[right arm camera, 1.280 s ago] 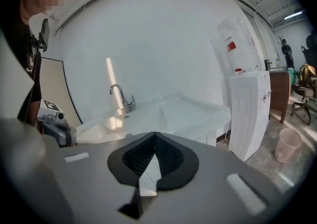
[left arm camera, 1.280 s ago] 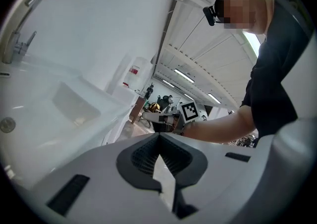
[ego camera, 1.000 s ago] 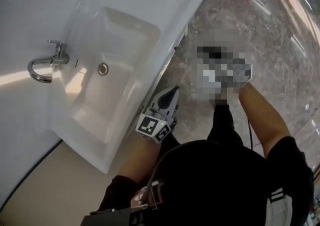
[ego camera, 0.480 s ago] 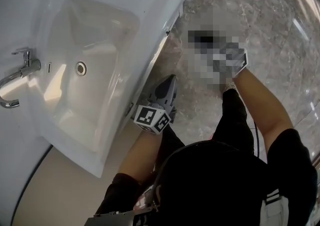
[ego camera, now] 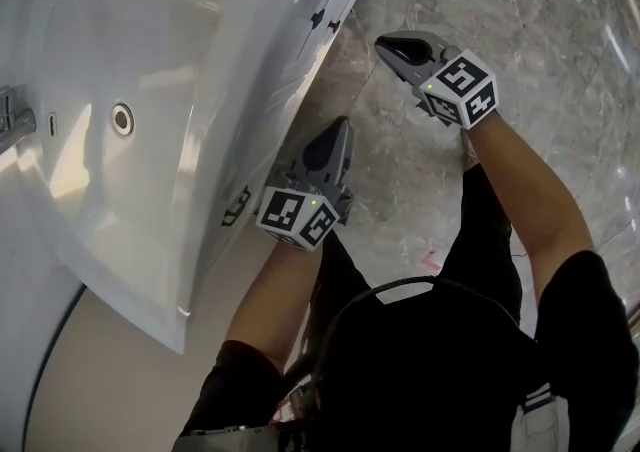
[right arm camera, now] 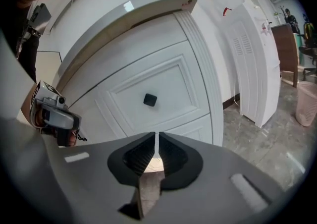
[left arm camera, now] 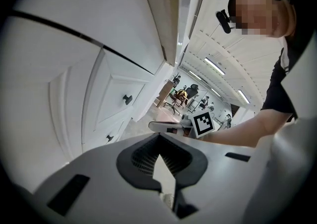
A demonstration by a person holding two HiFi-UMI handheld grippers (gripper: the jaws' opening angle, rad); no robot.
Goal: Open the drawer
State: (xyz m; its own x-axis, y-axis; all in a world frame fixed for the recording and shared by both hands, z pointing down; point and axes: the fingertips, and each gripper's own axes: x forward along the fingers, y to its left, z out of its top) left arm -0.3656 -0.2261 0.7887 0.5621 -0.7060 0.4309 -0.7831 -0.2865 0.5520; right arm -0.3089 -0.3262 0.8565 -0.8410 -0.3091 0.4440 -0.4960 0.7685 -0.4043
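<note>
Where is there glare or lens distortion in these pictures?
Head view: a warm bright patch on the sink, streaky reflections on the floor. Left gripper view: fisheye curves the drawer fronts, with dark round corners. Right gripper view: same curving around the black knob, a small glare spot on the counter edge.

person, seen from above – black short-sleeved top (ego camera: 440, 360), dark trousers (ego camera: 485, 230). left gripper (ego camera: 338, 130) and right gripper (ego camera: 388, 42): grey moulded shells with black ribbed pads (right arm camera: 175, 160). each carries a white marker cube (ego camera: 297, 217) printed with black square patterns – a small green light on one face. black head-mounted camera (left arm camera: 223, 20), upper right of the left gripper view.
</note>
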